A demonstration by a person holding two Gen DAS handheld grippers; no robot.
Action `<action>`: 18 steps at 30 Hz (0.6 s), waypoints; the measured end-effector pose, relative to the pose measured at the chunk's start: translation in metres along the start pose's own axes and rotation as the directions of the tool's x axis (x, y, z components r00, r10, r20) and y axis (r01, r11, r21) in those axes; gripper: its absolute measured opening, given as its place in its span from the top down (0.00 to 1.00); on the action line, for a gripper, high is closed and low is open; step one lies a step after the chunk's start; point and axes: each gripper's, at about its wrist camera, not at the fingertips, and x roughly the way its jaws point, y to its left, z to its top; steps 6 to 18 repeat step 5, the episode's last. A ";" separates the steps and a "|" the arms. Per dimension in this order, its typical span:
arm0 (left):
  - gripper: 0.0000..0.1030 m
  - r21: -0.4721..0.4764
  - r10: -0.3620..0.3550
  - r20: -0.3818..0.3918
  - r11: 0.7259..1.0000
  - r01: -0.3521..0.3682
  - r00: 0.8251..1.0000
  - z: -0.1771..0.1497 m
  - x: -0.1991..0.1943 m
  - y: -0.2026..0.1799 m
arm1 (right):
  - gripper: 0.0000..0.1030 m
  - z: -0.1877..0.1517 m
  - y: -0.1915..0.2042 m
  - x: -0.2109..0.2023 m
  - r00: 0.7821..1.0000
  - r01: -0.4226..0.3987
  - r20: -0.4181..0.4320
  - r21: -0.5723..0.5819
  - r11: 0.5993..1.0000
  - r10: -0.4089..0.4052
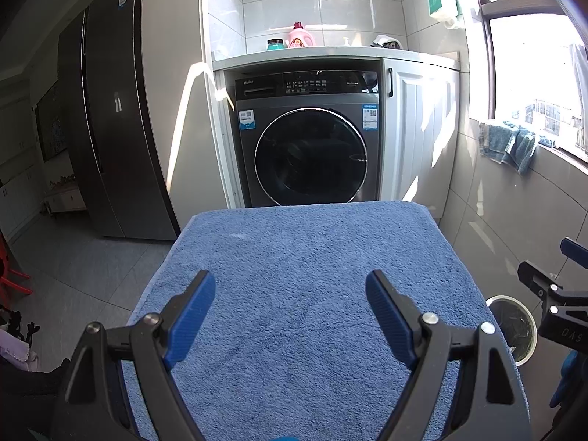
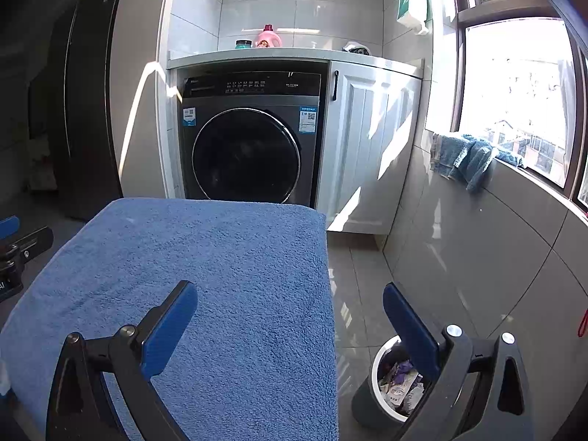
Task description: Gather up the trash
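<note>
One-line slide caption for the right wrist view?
Open right hand-held gripper over blue towel, trash bin beside it.

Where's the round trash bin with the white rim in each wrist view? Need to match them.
Left wrist: round trash bin with the white rim at the right edge, low, half hidden behind the blue towel-covered surface, contents too dark to read.
Right wrist: bin at bottom right on the grey floor tiles, wrappers visible inside, partly behind the right finger.
Shared landmark: dark grey front-loading washing machine, upper centre in both.
</note>
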 end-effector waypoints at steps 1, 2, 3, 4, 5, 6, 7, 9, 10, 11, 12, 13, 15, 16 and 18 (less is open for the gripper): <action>0.19 0.001 0.001 0.000 1.000 -0.001 1.000 0.000 0.000 0.000 | 0.01 0.000 0.000 0.000 1.000 0.001 0.000 0.001 1.000 -0.001; 0.19 0.001 0.001 -0.001 1.000 -0.001 1.000 0.000 0.000 0.000 | 0.01 0.000 0.001 0.000 1.000 0.001 0.000 0.001 1.000 -0.001; 0.19 0.001 0.001 -0.001 1.000 -0.001 1.000 0.000 0.000 0.000 | 0.01 0.001 0.000 0.000 1.000 0.001 -0.001 0.001 1.000 -0.001; 0.19 0.001 0.000 -0.001 1.000 0.000 1.000 0.000 0.000 0.000 | 0.01 0.001 0.000 0.000 1.000 0.001 -0.001 0.001 1.000 -0.001; 0.19 0.001 0.000 -0.001 1.000 0.000 1.000 0.000 0.000 0.000 | 0.01 0.001 0.000 0.000 1.000 0.000 -0.001 0.000 1.000 0.000; 0.19 0.001 0.000 -0.001 1.000 0.000 1.000 0.000 0.000 0.000 | 0.01 0.001 0.000 0.000 1.000 0.000 -0.001 0.000 1.000 0.000; 0.19 0.001 0.000 -0.001 1.000 0.000 1.000 0.000 0.000 0.000 | 0.01 0.001 0.000 0.000 1.000 0.000 -0.001 0.000 1.000 0.000; 0.19 0.001 0.000 -0.001 1.000 0.000 1.000 0.000 0.000 0.000 | 0.01 0.001 0.000 0.000 1.000 0.000 -0.001 0.000 1.000 0.000; 0.19 0.001 0.000 -0.001 1.000 0.000 1.000 0.000 0.000 0.000 | 0.01 0.001 0.000 0.000 1.000 0.000 -0.001 0.000 1.000 0.000; 0.19 0.001 0.000 -0.001 1.000 0.000 1.000 0.000 0.000 0.000 | 0.01 0.001 0.000 0.000 1.000 0.000 -0.001 0.000 1.000 0.000; 0.19 0.001 0.000 -0.001 1.000 0.000 1.000 0.000 0.000 0.000 | 0.01 0.001 0.000 0.000 1.000 0.000 -0.001 0.000 1.000 0.000; 0.19 0.001 0.000 -0.001 1.000 0.000 1.000 0.000 0.000 0.000 | 0.01 0.001 0.000 0.000 1.000 0.000 -0.001 0.000 1.000 0.000; 0.19 0.001 0.000 -0.001 1.000 0.000 1.000 0.000 0.000 0.000 | 0.01 0.001 0.000 0.000 1.000 0.000 -0.001 0.000 1.000 0.000; 0.19 0.001 0.000 -0.001 1.000 0.000 1.000 0.000 0.000 0.000 | 0.01 0.001 0.000 0.000 1.000 0.000 -0.001 0.000 1.000 0.000; 0.19 0.001 0.000 -0.001 1.000 0.000 1.000 0.000 0.000 0.000 | 0.01 0.001 0.000 0.000 1.000 0.000 -0.001 0.000 1.000 0.000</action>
